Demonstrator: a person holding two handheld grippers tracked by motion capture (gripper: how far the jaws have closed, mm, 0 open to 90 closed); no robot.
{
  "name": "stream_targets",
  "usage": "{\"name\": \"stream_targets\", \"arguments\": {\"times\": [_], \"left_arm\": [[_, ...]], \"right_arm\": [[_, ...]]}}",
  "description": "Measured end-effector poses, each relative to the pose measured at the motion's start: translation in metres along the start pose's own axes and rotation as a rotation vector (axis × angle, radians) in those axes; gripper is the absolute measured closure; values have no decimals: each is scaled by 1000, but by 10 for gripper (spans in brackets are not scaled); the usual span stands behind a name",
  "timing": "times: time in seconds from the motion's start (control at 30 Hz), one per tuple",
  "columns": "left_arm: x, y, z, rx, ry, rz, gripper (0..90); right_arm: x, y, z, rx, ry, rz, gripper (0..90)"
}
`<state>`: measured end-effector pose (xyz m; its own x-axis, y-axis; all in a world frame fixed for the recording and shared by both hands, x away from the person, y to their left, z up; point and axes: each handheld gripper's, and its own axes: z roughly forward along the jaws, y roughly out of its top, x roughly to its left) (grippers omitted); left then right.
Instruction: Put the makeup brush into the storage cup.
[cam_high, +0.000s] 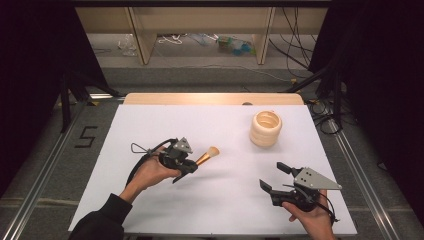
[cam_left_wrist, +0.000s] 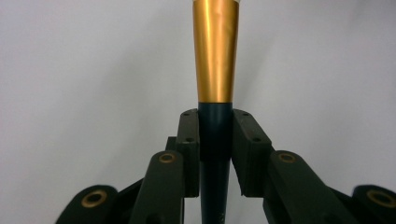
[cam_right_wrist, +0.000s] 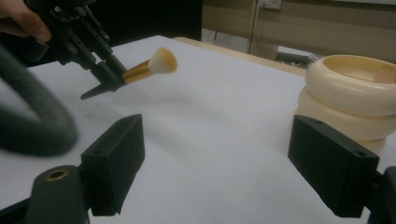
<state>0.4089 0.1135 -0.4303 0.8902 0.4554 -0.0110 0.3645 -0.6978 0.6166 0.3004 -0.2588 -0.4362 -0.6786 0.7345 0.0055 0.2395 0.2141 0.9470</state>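
Observation:
My left gripper (cam_high: 192, 166) is shut on a makeup brush (cam_high: 208, 155) and holds it above the white table at centre left. The brush has a dark handle, a gold ferrule (cam_left_wrist: 215, 51) and a pale bristle head (cam_right_wrist: 163, 60) that points right and away. In the left gripper view both pads press on the dark handle (cam_left_wrist: 215, 133). My right gripper (cam_high: 274, 178) is at the front right, jaws wide apart with nothing between them. A cream ribbed holder (cam_high: 265, 128) of stacked rings stands at the back right, its top open (cam_right_wrist: 355, 79).
A white sheet (cam_high: 165, 125) covers the table, whose wooden edge (cam_high: 210, 98) shows at the back. Black frames and cables stand beyond the left and right sides. A grey cable (cam_right_wrist: 32, 121) loops across the left of the right gripper view.

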Motion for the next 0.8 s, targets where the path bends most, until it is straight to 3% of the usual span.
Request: {"name": "stream_targets", "arguments": {"times": [0.07, 0.13, 0.17, 0.2, 0.23, 0.27, 0.37, 0.47, 0.53, 0.6, 0.63, 0.73, 0.8], "left_arm": [[-1, 0, 0, -44, 0, -8, 742], [-5, 0, 3, -122, -5, -75, 742], [-5, 1, 2, -135, -5, -61, 742], [-7, 1, 3, -159, -6, -76, 742], [-10, 2, 4, -196, -12, -109, 742], [-10, 2, 5, -216, -16, -105, 742], [-15, 3, 6, -254, -2, -116, 742], [-17, 4, 6, -292, -21, -118, 742], [-20, 5, 4, -322, 8, -128, 742], [-21, 7, 3, -347, -14, -145, 742], [-23, 7, 3, -362, 6, -140, 742], [-27, 8, 4, -367, 4, -140, 742], [-30, 9, 6, -370, -4, -141, 742]], "right_arm": [[0, 0, 1, -9, -3, -5, 198], [1, 0, 3, -8, 2, 3, 198], [1, 0, 4, -9, 6, 4, 199], [0, 1, 4, 0, 6, -8, 199], [2, 0, 8, -18, 30, 20, 199], [1, 1, 8, -7, 19, 8, 199], [1, 1, 15, -4, 47, 34, 199], [1, 2, 20, -8, 48, 39, 197], [0, 3, 21, -16, 46, 63, 191], [0, 3, 26, -36, 74, 124, 181], [-1, 4, 28, -39, 77, 133, 181], [0, 7, 37, -73, 111, 182, 178], [1, 9, 43, -88, 106, 184, 173]]}}
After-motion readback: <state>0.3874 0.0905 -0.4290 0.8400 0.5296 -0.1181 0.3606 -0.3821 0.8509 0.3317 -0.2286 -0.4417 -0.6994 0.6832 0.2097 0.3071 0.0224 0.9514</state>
